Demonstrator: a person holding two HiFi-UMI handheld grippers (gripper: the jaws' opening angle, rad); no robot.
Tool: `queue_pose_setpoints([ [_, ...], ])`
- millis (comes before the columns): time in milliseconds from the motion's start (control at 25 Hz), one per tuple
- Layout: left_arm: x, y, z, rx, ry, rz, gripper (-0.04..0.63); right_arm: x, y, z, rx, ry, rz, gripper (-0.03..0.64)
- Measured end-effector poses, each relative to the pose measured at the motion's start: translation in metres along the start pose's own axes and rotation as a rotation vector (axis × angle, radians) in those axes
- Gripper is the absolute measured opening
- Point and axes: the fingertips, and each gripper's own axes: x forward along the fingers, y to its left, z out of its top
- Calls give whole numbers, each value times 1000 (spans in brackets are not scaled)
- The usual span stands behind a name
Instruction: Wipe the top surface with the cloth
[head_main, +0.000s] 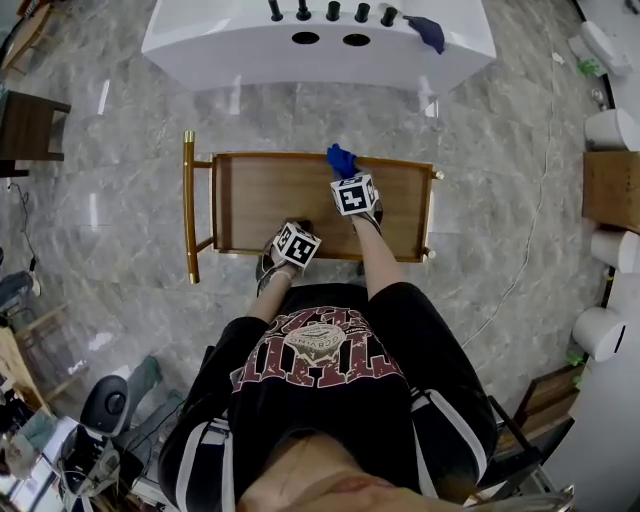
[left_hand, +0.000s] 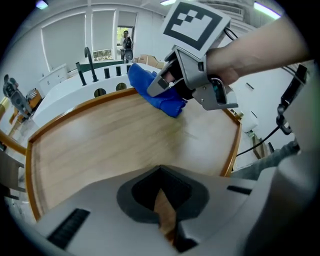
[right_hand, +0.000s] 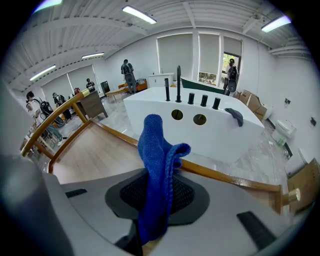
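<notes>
Cloth (right_hand: 157, 150): soft, light, floppy blue knit (it bunches easily), held at the far rim of the wooden desk (head_main: 270, 205).
Right claw (right_hand: 156, 205): clamped on the cloth's lower fold, a sound place to hold it.
Left claw (left_hand: 164, 205): jaws together with nothing between them, over the near edge.
Contact: the cloth is probably touching the wood, though this is unclear.

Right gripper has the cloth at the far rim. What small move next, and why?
Likely pull the blue cloth back across the wooden top toward the person: the right gripper pinches it at the far rim, so nearly all the surface lies nearer.
</notes>
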Motion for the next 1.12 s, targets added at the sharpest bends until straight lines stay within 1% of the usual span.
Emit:
queue_pose_setpoints([
  [160, -2, 1, 0, -47, -12, -30, 46, -6, -10, -5, 3, 2, -18, 86],
  [360, -2, -1, -4, -10, -20, 0, 46, -14, -24, -12, 5, 3, -42, 86],
  [600, -4, -3, -4, -20, -19, -17, 46, -23, -43, -21, 36, 1, -61, 86],
  [920, -8, -7, -4, -36, -35, -24, 46, -36, -61, -32, 60, 7, -84, 86],
  [1120, -8, -7, -5, -33, -44, -19, 46, -42, -74, -40, 74, 14, -103, 86],
])
